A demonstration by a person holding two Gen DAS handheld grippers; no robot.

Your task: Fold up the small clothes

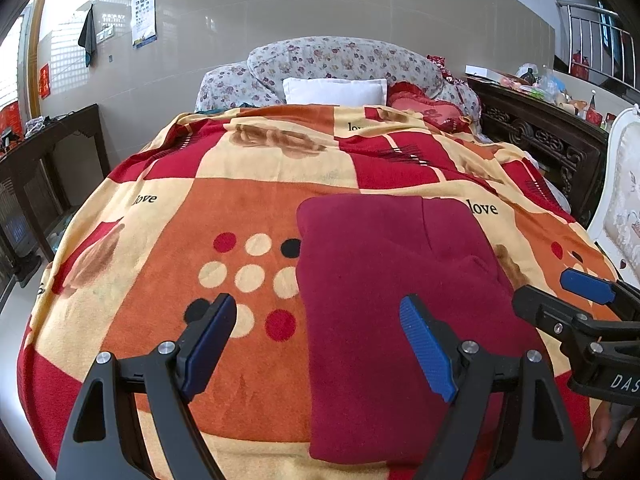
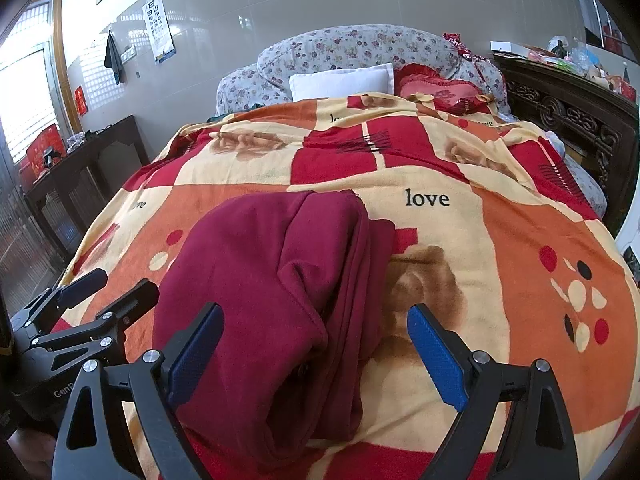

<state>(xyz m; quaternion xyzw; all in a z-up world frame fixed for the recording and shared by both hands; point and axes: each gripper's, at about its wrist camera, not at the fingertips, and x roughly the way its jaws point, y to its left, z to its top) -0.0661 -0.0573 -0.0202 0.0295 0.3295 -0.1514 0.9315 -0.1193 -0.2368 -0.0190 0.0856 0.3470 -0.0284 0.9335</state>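
Observation:
A dark red garment lies folded into a long rectangle on the patterned blanket of a bed. My left gripper hovers open over the garment's left edge, with nothing between its blue pads. To its right, my right gripper is also open. In the right wrist view the garment shows stacked folds along its right side. The right gripper hangs open above that side without pinching the cloth. The left gripper sits open at the left edge, over the blanket.
A white pillow, a floral quilt and a red cushion lie at the head of the bed. A carved dark wooden cabinet and a white chair stand to the right, a dark side table to the left.

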